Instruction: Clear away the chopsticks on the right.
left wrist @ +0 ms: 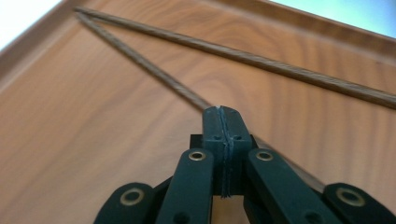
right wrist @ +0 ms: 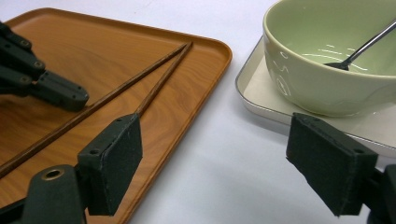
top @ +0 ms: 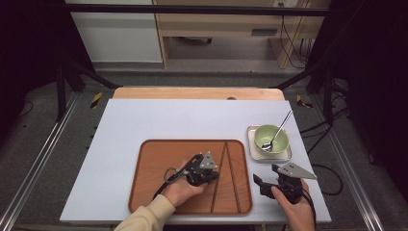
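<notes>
Jaws of the left gripper [left wrist: 223,122] are pressed together with no gap, their tip resting at one of two dark wooden chopsticks [left wrist: 140,63]; whether that stick is actually pinched between them I cannot tell. The other chopstick [left wrist: 261,60] lies apart from this one near the gripper and meets it at the far corner of the brown wooden tray [top: 159,166]. In the high view the left gripper [top: 211,177] sits over the tray's right part, held by the left hand [top: 180,190].

Well spread and holding nothing, the right gripper [right wrist: 215,158] hovers over the white table [top: 144,120] just right of the tray, held by the right hand [top: 296,209]. Beyond it a pale green bowl [top: 272,138] stands on a small square metal tray [top: 252,149], with a metal spoon [top: 279,129] leaning inside the bowl.
</notes>
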`<control>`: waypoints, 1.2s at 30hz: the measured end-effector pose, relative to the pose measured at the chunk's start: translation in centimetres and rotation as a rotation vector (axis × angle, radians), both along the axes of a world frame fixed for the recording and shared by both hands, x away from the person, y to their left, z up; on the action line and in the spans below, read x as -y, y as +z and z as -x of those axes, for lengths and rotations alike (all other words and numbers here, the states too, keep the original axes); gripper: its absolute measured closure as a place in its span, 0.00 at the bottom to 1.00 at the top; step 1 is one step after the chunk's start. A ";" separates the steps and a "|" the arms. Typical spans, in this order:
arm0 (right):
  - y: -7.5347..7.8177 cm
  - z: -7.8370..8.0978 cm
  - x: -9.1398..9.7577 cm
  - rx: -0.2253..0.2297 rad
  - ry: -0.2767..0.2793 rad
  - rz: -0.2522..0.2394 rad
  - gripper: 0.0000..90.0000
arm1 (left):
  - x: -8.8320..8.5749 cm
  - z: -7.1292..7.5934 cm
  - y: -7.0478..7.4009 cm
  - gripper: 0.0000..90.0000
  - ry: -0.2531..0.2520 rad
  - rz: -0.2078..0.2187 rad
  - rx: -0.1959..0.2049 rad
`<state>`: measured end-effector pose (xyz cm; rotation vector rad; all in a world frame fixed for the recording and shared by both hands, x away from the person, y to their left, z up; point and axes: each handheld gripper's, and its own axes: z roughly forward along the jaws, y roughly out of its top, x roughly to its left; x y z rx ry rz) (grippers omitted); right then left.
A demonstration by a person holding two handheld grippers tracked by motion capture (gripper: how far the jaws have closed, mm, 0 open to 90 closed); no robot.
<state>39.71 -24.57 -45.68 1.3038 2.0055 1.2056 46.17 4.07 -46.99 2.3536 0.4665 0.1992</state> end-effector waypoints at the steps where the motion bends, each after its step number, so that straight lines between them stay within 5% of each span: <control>1: 0.0 0.0 0.0 0.001 -0.001 -0.001 0.21 | 0.1 0.1 0.0 1.00 -0.003 0.002 -0.006; 8: -0.1 -0.1 0.0 -0.005 0.003 -0.001 0.21 | 1.4 0.1 -0.3 1.00 0.000 0.047 -0.021; 23: -0.2 -0.1 0.0 -0.012 0.007 0.001 0.21 | 3.4 -0.9 -0.5 1.00 -0.004 0.064 -0.010; 36: -0.2 -0.2 0.0 -0.010 0.002 0.004 0.19 | 1.1 -0.8 0.8 1.00 0.020 0.100 0.026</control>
